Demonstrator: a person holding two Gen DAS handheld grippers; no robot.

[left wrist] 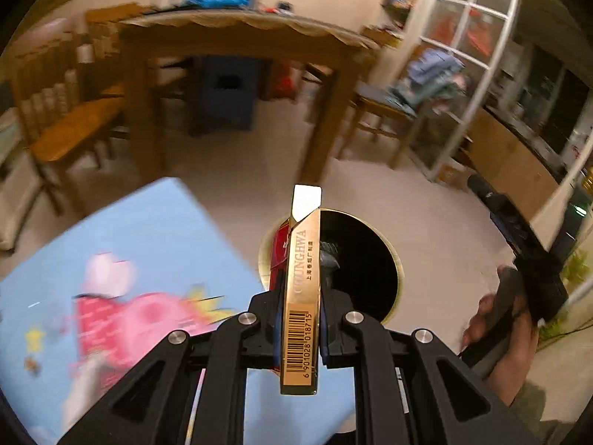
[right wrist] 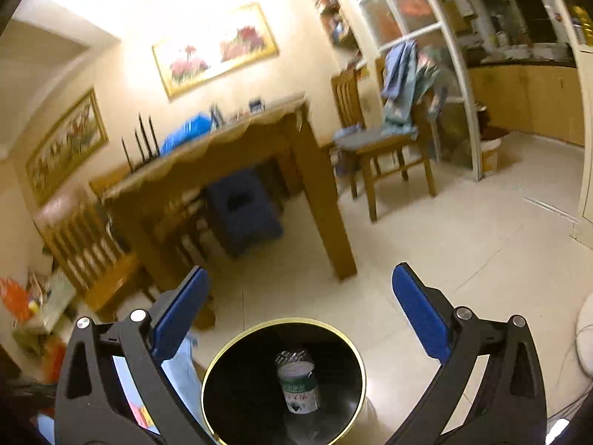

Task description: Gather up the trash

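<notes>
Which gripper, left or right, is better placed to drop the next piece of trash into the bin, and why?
Left. The left gripper is shut on the Chunghwa cigarette pack, held above the round bin. The right gripper has open, empty jaws over the bin, where a bottle already lies.

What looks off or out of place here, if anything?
Nothing spilled or damaged. The left gripper clamps a gold cigarette pack edge-on above the black bin; a crushed bottle already lies inside. The right gripper is open.

Gold-and-red cigarette pack [left wrist: 301, 289] – barcode printed, black bin [right wrist: 237, 389] – gold rim, blue cartoon-patterned cloth [left wrist: 148, 244]
</notes>
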